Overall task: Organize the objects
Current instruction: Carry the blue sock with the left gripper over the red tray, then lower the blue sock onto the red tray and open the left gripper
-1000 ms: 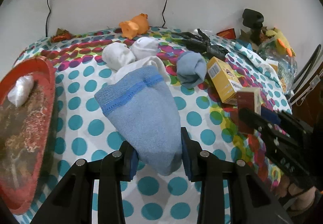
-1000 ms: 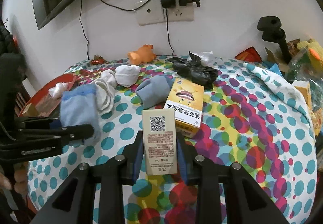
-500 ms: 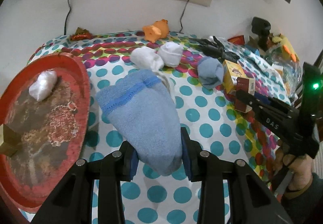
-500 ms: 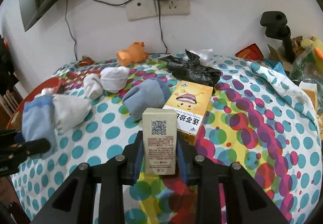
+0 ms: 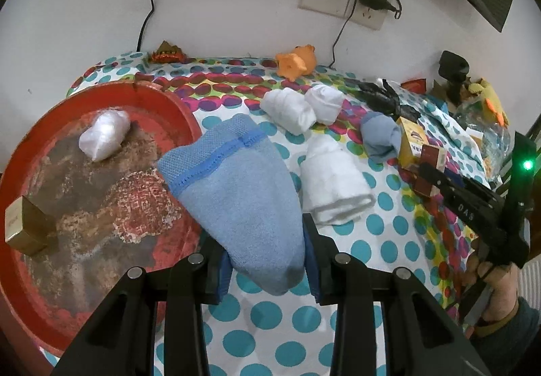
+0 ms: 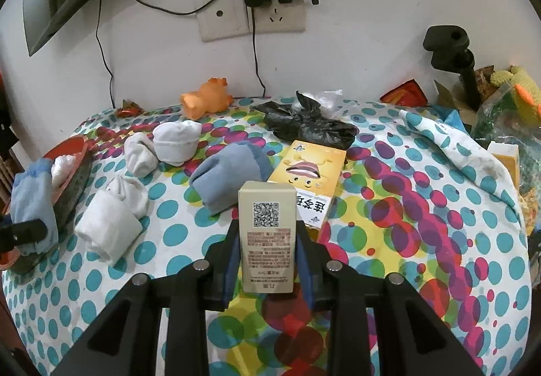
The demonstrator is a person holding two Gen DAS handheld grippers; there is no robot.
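Between your left gripper's (image 5: 267,261) jaws the light blue sock (image 5: 236,190) was pinched at its toe, cuff pointing away. Over the last second you carried it sideways: the red tray (image 5: 27,274), earlier off to the jaws' left, now lay beneath and left of them, and the folded white sock (image 5: 333,184) showed just right of them. Your right gripper (image 6: 267,261) was clamped on the beige box (image 6: 267,234), the yellow box (image 6: 311,179) just beyond. Judgement: sock headed for tray; release pending.
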